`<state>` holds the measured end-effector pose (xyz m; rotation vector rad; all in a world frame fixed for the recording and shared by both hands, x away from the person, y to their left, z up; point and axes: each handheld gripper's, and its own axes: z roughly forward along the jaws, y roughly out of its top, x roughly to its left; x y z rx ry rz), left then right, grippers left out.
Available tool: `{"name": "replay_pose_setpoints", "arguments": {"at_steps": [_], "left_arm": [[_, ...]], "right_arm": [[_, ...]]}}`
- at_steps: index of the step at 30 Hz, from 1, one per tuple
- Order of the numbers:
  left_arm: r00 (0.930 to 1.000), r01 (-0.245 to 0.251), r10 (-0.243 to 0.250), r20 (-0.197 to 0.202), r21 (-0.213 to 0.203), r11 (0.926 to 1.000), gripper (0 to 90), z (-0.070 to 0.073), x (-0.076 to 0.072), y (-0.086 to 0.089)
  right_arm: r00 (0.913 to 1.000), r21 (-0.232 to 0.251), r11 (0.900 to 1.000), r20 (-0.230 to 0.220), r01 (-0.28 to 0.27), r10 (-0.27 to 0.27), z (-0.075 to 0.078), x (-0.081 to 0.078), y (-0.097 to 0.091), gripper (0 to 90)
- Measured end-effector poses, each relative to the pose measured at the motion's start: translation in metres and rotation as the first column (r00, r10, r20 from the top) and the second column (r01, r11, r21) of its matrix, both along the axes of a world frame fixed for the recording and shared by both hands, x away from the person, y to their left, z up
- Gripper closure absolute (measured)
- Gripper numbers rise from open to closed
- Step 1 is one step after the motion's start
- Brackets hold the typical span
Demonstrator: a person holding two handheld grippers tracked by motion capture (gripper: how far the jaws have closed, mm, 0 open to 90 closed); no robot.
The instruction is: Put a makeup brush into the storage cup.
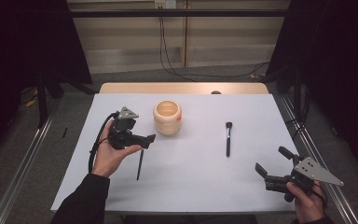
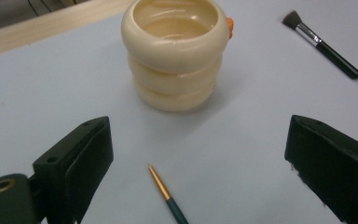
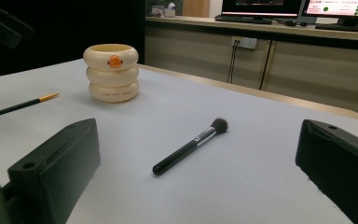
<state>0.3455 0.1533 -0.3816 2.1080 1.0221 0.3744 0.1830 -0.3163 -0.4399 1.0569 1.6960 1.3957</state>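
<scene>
Left gripper (image 1: 145, 139): held above the table w/ jaws spread wide, nothing between them; in the left gripper view the thin brush tip lies centred in the gap, low in frame.
Thin brush (image 1: 140, 164): slim dark handle w/ gold ferrule (image 2: 160, 182), flat on the table at approx. 7 o'clock of the cup, well apart from it; ferrule end points toward the cup.
Cup (image 1: 167, 117): cream holder of 3 stacked rings, upright, mouth open, orange duck bill on 1 side (image 3: 114, 61); stands at approx. 12 o'clock of the left gripper's gap.
Makeup brush (image 1: 228, 138): black handle, dark bristle head at the far end, at approx. 3 o'clock of the cup, well apart.
Right gripper (image 1: 270, 164): low at the near-right edge, jaws apart and empty; makeup brush (image 3: 190, 146) lies ahead at its 12 o'clock.
Step in hand (judged): left gripper descends on the thin brush for pickup, prob. to drop it in the cup.
How to do it well: keep the handle centred btwn both pads; turn the wrist so the pads cross the handle square; grip behind the ferrule, nearer mid-handle, for balance; go low enough to pinch w/o scraping the tabletop; close slowly so the round handle can't roll out.
Risk: a tip-end pinch lets the long tail swing.
</scene>
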Motion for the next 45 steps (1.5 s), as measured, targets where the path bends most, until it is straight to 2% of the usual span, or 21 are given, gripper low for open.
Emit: {"name": "replay_pose_setpoints", "arguments": {"at_steps": [1, 2, 6, 9, 10, 11, 14, 15, 20, 23, 25, 27, 29, 30, 32, 34, 40, 41, 43, 44, 45], "left_arm": [[1.0, 0.0, 0.0, 0.004, 0.005, 1.0, 4.9, -0.002, 0.001, 0.0], [0.9997, 0.02, -0.02, -0.016, 0.036, 0.9992, 6.1, -0.003, 0.003, 0.001], [0.9973, 0.049, -0.043, -0.059, 0.109, 0.9928, 8.4, -0.006, 0.008, 0.001], [0.9935, 0.031, -0.014, -0.113, 0.154, 0.9875, 12.5, -0.01, 0.01, -0.001], [0.9913, 0.025, -0.004, -0.131, 0.157, 0.9872, 16.1, -0.01, 0.011, -0.001], [0.9896, 0.005, 0.014, -0.143, 0.132, 0.9912, 17.8, -0.012, 0.012, -0.002], [0.9796, -0.007, 0.038, -0.198, 0.155, 0.9878, 19.3, -0.015, 0.015, 0.0], [0.974, 0.002, 0.035, -0.224, 0.161, 0.9869, 20.6, -0.016, 0.016, 0.0], [0.9565, -0.001, 0.061, -0.285, 0.205, 0.9787, 25.5, -0.024, 0.023, -0.002], [0.9415, -0.005, 0.081, -0.327, 0.229, 0.9734, 26.9, -0.029, 0.027, -0.004], [0.9293, -0.021, 0.105, -0.354, 0.231, 0.9728, 28.5, -0.033, 0.028, -0.006], [0.9257, -0.01, 0.105, -0.363, 0.253, 0.9673, 29.3, -0.035, 0.031, -0.006], [0.9158, -0.016, 0.114, -0.385, 0.247, 0.9688, 29.6, -0.036, 0.031, -0.008], [0.9192, -0.013, 0.11, -0.378, 0.251, 0.968, 29.8, -0.036, 0.032, -0.008], [0.9076, -0.016, 0.111, -0.405, 0.231, 0.9729, 30.0, -0.038, 0.032, -0.01], [0.8897, -0.003, 0.116, -0.442, 0.248, 0.9688, 31.1, -0.041, 0.035, -0.01], [0.873, -0.034, 0.15, -0.464, 0.25, 0.9677, 42.1, -0.047, 0.038, -0.011], [0.8668, -0.034, 0.15, -0.476, 0.243, 0.9694, 44.0, -0.047, 0.039, -0.012], [0.8577, -0.051, 0.18, -0.482, 0.268, 0.962, 47.0, -0.048, 0.04, -0.014], [0.8559, -0.063, 0.189, -0.482, 0.265, 0.9621, 49.2, -0.05, 0.04, -0.014], [0.8496, -0.063, 0.196, -0.49, 0.275, 0.9595, 50.5, -0.051, 0.041, -0.014]], "right_arm": [[1.0, 0.0, 1.0, 0.001, -0.001, 0.001, 0.0, 0.0, 0.0, 0.0], [1.0, 0.001, 1.0, 0.0, -0.002, 0.002, 0.0, 0.0, 0.0, 0.0], [1.0, 0.0, 1.0, -0.001, 0.001, -0.001, 0.0, 0.0, 0.0, 0.0], [1.0, -0.002, 1.0, 0.001, 0.001, -0.001, 0.0, 0.0, 0.0, 0.0], [1.0, -0.003, 1.0, -0.001, -0.002, 0.002, 0.0, 0.0, 0.0, 0.0], [1.0, -0.002, 1.0, -0.004, -0.006, 0.006, 0.0, 0.001, 0.0, 0.0], [1.0, 0.002, 1.0, -0.001, 0.002, -0.002, 0.0, 0.0, 0.0, 0.0], [1.0, 0.002, 1.0, -0.002, 0.005, -0.005, 0.0, 0.0, 0.0, 0.0], [1.0, 0.003, 1.0, -0.006, 0.003, -0.003, -0.001, 0.001, 0.0, 0.0], [1.0, -0.002, 1.0, -0.005, -0.001, 0.001, 0.0, 0.001, 0.001, 0.0], [1.0, 0.002, 1.0, -0.009, 0.002, -0.002, -0.001, 0.0, 0.001, 0.0], [1.0, 0.003, 1.0, -0.009, -0.001, 0.001, -0.001, 0.001, 0.001, 0.0], [0.9999, -0.001, 1.0, -0.008, -0.007, 0.007, -0.001, 0.001, 0.001, 0.0], [1.0, -0.002, 1.0, -0.006, -0.001, 0.001, -0.001, 0.001, 0.001, 0.0], [0.9998, -0.005, 0.9999, -0.007, -0.016, 0.016, -0.001, 0.001, 0.002, 0.0], [0.9999, -0.01, 0.9999, -0.002, -0.011, 0.011, -0.001, 0.001, 0.002, 0.0], [0.9999, -0.006, 0.9999, -0.01, -0.009, 0.009, -0.001, 0.001, 0.002, 0.0], [0.9999, -0.006, 0.9999, -0.007, -0.008, 0.008, -0.001, 0.001, 0.003, 0.0], [0.9999, -0.01, 0.9999, -0.002, -0.011, 0.011, -0.001, 0.002, 0.003, 0.0], [1.0, -0.011, 0.9999, -0.004, -0.003, 0.003, -0.001, 0.001, 0.003, 0.0], [1.0, -0.011, 0.9999, -0.003, -0.008, 0.008, -0.001, 0.001, 0.003, 0.0]]}}
